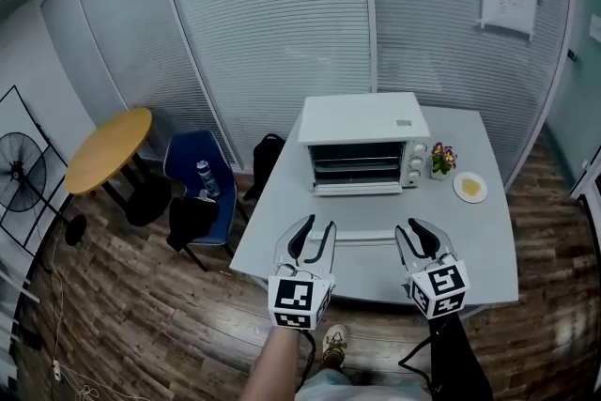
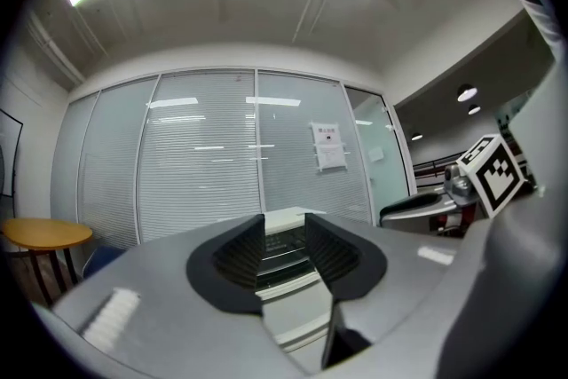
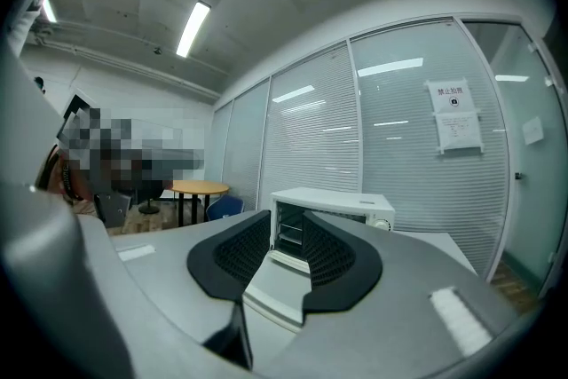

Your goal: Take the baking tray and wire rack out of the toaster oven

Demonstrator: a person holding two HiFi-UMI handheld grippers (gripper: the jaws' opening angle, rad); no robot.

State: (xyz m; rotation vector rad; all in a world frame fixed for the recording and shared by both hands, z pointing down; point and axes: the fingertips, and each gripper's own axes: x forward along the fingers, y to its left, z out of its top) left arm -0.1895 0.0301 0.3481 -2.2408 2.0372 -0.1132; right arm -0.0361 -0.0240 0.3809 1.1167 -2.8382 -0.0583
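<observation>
A white toaster oven (image 1: 362,129) stands at the back of the grey table (image 1: 488,249) with its door (image 1: 357,189) folded down. Wire rack (image 1: 357,164) bars show inside its cavity. A pale flat baking tray (image 1: 364,244) hangs level in front of the oven, between my two grippers. My left gripper (image 1: 317,223) is shut on the tray's left side rim and my right gripper (image 1: 413,225) on its right side rim. In the left gripper view the tray (image 2: 297,319) fills the gap between the jaws, and it does the same in the right gripper view (image 3: 275,288), with the oven (image 3: 328,209) beyond.
A small plate of food (image 1: 470,187) and a little flower pot (image 1: 441,158) sit right of the oven. Left of the table are a blue chair (image 1: 192,169) with a bottle, a black bag (image 1: 266,157), a round yellow table (image 1: 108,148) and a fan (image 1: 23,172). Glass walls stand behind.
</observation>
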